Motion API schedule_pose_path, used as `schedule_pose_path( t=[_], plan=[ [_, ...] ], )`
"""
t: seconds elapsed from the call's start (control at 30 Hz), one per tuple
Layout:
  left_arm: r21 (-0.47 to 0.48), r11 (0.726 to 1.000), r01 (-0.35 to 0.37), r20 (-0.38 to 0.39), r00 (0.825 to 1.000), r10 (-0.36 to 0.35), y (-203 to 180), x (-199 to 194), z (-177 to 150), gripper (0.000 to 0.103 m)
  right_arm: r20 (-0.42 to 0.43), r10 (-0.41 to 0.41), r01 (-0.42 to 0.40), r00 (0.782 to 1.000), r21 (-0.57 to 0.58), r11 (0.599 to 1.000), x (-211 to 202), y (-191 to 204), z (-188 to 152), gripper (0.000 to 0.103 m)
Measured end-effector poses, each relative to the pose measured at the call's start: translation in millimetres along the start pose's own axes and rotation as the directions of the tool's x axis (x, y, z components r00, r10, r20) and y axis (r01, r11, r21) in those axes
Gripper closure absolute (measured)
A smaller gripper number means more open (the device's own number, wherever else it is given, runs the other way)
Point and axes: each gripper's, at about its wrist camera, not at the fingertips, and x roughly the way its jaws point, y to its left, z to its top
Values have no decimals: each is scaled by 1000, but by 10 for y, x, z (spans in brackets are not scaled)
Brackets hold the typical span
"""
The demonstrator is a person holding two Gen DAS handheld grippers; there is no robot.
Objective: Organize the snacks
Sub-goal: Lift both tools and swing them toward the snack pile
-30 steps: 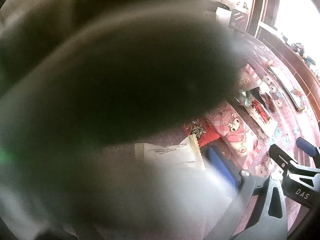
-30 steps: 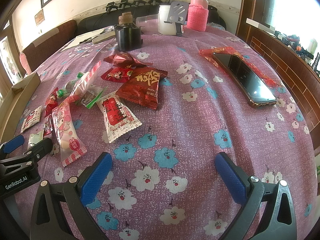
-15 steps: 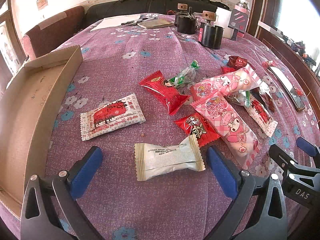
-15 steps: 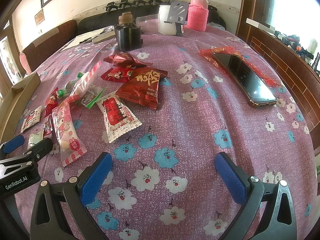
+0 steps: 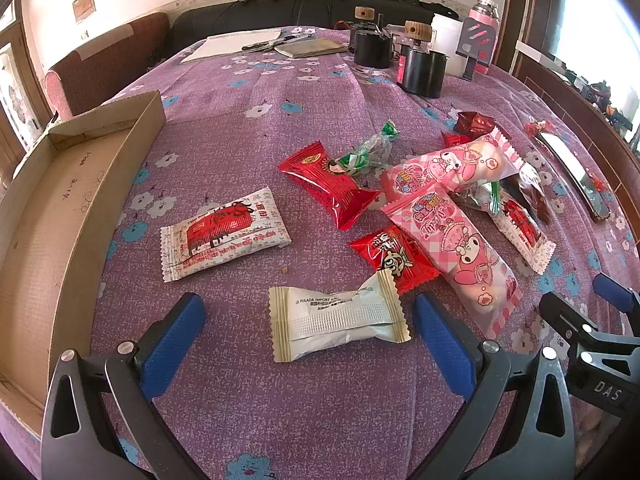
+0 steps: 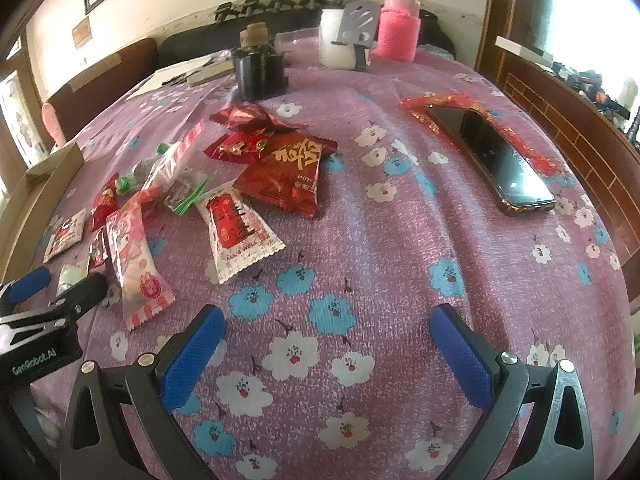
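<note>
While both grippers, left gripper (image 5: pixel 308 332) and right gripper (image 6: pixel 326 346), gape empty, the white packet (image 5: pixel 338 322) at lower centre overlaps a red packet (image 5: pixel 394 256), risking a double grab.

I am reading "GenRobot.AI" on the body of the left gripper (image 6: pixel 40 288) in the right wrist view, and "DAS" on the body of the right gripper (image 5: pixel 588 304) in the left wrist view. The white snack packet (image 5: pixel 338 322) is showing a small line beginning "UK PULADA IMPORT"; its remainder, and the print on the other wrappers, is staying illegible to me.
</note>
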Motion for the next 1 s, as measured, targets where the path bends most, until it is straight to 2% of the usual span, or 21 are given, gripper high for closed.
schedule_pose_path(
  t=[0.1,0.27,0.37,0.43,0.53,0.6,0.63,0.67,0.73,0.77,0.8,0.83,0.9,0.93,0.97,1.0],
  plan=[
    [51,998,47,-68,997,-43,-14,46,14,0,-44,9,-9,999,-2,1000,20,-8,56,0],
    [132,986,99,-79,993,-89,-24,51,-26,0,-56,-13,14,998,12,1000,20,4,38,0],
    [132,985,112,-117,988,-97,14,-40,-77,0,-57,-23,24,998,13,1000,19,17,40,0],
    [115,983,146,-125,983,-132,60,-132,-110,0,-62,-34,35,998,17,999,-2,26,26,0],
    [100,979,175,-27,985,-173,213,-511,-142,0,-53,-83,84,995,16,996,-141,41,-33,5],
    [79,973,219,59,973,-223,404,-873,-120,0,4,-83,83,997,3,997,-362,78,-72,5],
    [68,967,247,100,962,-253,511,-1063,-97,0,45,-83,84,995,-5,996,-508,103,-79,5],
    [55,958,282,173,942,-287,671,-1374,-45,0,93,-84,85,992,-12,996,-669,131,-83,5],
    [61,950,307,273,910,-311,862,-1780,61,0,212,-85,95,974,-38,995,-1053,223,-54,5],
    [80,948,307,347,883,-315,990,-2098,152,0,286,-80,99,955,-53,994,-1271,282,-26,4],
    [89,949,304,384,868,-314,1056,-2265,201,0,347,-72,100,935,-64,993,-1440,333,4,4],
    [102,945,312,435,840,-324,1159,-2505,289,0,398,-59,95,916,-72,993,-1575,363,35,3],
    [121,917,381,478,787,-390,1307,-2765,428,0,485,-24,73,874,-84,994,-1835,440,164,0],
    [119,903,413,455,786,-419,1359,-2808,513,0,497,-15,64,868,-81,995,-1905,465,256,0],
    [106,903,416,411,809,-421,1370,-2764,617,0,492,-5,50,870,-78,996,-1941,500,363,0],
    [78,907,415,343,843,-415,1382,-2663,693,0,464,30,10,886,-84,996,-1931,539,473,0]
  ],
)
